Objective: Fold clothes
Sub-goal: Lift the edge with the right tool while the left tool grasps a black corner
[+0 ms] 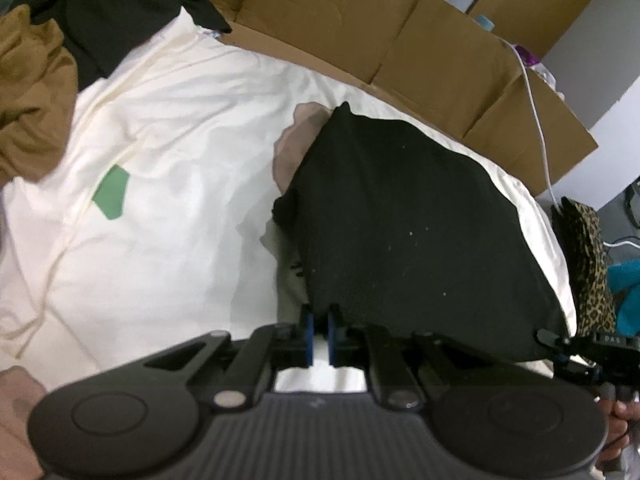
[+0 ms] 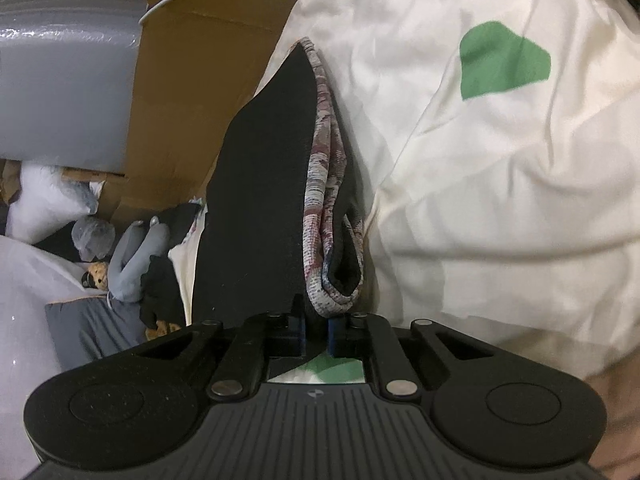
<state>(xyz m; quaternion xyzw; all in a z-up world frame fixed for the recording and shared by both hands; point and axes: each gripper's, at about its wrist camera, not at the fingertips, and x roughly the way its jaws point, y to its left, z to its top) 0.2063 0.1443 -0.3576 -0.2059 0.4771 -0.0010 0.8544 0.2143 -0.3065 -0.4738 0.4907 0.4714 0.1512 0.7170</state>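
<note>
Clearly black on the outside, patterned pink inside: a garment [image 1: 408,216] spread over the cream sheet [image 1: 168,152], long axis running away toward the cardboard [image 1: 360,20]. Pinched at its near edge by left gripper [image 1: 319,330] and right gripper [image 2: 316,334], both clamped tight.

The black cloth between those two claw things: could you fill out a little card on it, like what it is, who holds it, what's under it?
item: black garment, patterned lining showing at one edge
left gripper: shut on its near edge
right gripper: shut on another edge
underneath: cream sheet with green patch
nearby: brown garment, cardboard
</note>
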